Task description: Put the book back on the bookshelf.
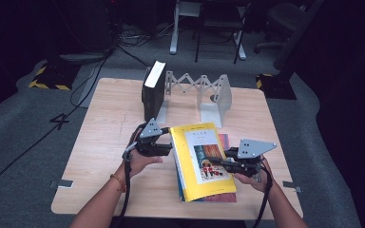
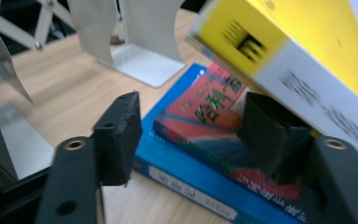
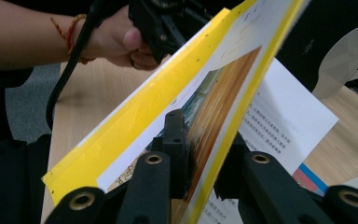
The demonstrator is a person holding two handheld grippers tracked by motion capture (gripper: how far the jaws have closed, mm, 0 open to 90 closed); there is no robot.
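A yellow book (image 1: 202, 159) is tilted up over a red book (image 2: 205, 112), which lies flat on a blue book (image 2: 177, 172). My right gripper (image 1: 211, 161) is shut on the yellow book's (image 3: 168, 107) right edge, with the cover pinched between the jaws and a white page showing behind it. My left gripper (image 1: 168, 149) is at the book's left, spine side. It (image 2: 196, 135) stands open with the yellow spine (image 2: 307, 51) just over its right jaw and the red and blue books ahead between the jaws.
A white extending book rack (image 1: 197, 88) stands at the back of the wooden table (image 1: 109, 142), with a black book (image 1: 153, 92) upright at its left end. One rack plate (image 2: 140, 60) is close behind the stack. Chairs and cables lie on the floor beyond.
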